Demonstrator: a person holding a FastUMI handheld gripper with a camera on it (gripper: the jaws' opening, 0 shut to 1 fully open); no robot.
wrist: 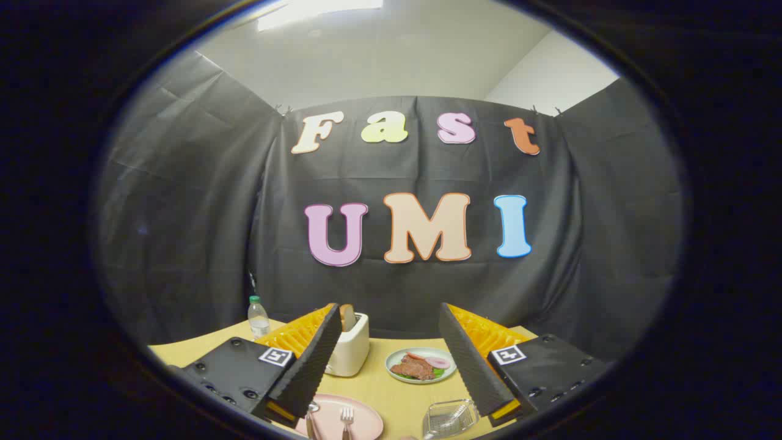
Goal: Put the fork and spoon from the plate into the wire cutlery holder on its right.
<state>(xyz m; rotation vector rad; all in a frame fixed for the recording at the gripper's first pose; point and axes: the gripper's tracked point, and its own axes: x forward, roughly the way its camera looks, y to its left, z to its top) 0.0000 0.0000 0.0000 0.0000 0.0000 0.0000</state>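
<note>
The tool [391, 360] hangs agape above fork [347, 420], spoon [311, 421] and wire holder [450, 418].

Tan wooden table [379, 385] carries a pink plate [360, 418] near the fingers, with a clear wire cutlery holder [451, 417] just to its right. Farther back: white toaster [349, 351], a pale plate of food [420, 365] beside it, and a water bottle [258, 318] at the far left edge.
</note>
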